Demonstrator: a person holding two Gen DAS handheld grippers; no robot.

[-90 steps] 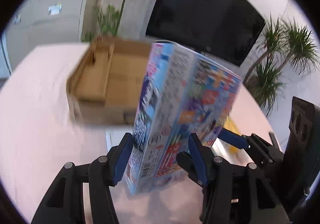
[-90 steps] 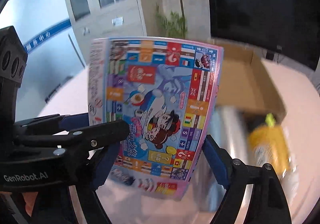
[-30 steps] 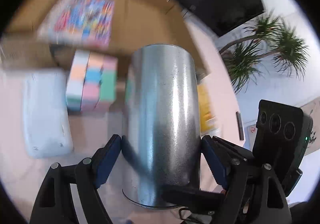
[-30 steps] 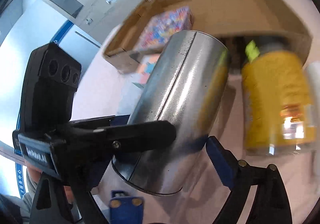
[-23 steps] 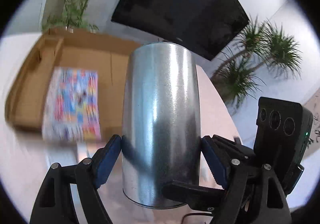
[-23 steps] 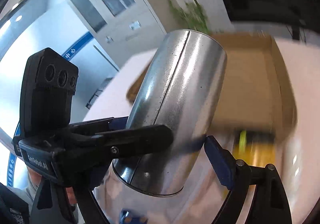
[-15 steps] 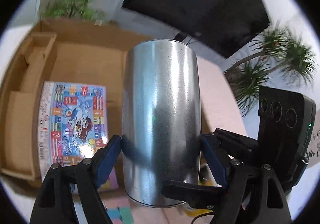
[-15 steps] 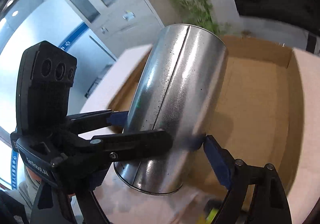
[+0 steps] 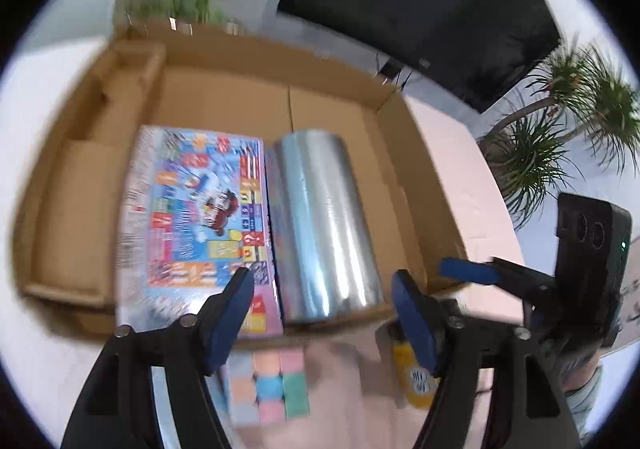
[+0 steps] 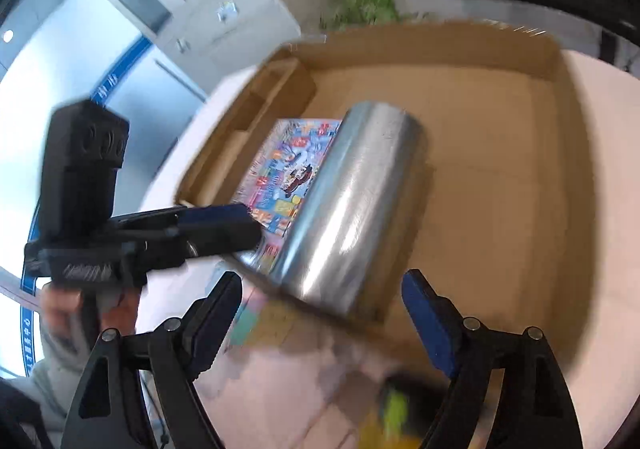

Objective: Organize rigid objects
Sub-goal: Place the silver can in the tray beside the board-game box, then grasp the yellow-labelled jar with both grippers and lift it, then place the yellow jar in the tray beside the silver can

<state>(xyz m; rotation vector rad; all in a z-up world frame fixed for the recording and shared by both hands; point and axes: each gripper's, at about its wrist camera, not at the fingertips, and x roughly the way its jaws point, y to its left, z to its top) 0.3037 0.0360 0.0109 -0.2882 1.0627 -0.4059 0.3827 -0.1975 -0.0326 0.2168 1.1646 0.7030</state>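
A silver metal can (image 9: 324, 233) lies on its side in the open cardboard box (image 9: 424, 177), touching a colourful game box (image 9: 192, 217) lying flat on its left. Both show in the right wrist view too, the can (image 10: 352, 209) and the game box (image 10: 288, 169). My left gripper (image 9: 324, 309) is open and empty, just in front of the box's near wall. My right gripper (image 10: 320, 313) is open and empty, also at the near wall. Each gripper appears in the other's view, the right gripper (image 9: 468, 273) and the left gripper (image 10: 216, 225).
A pastel colour cube (image 9: 268, 385) and a yellow bottle (image 9: 412, 373) lie on the pink table in front of the box. A cardboard insert (image 9: 108, 121) fills the box's left side. A dark screen and potted plants stand behind.
Both grippers held the can upright over the box half a second ago. Now the can lies in the box beside the game box, and both grippers have opened and pulled back.
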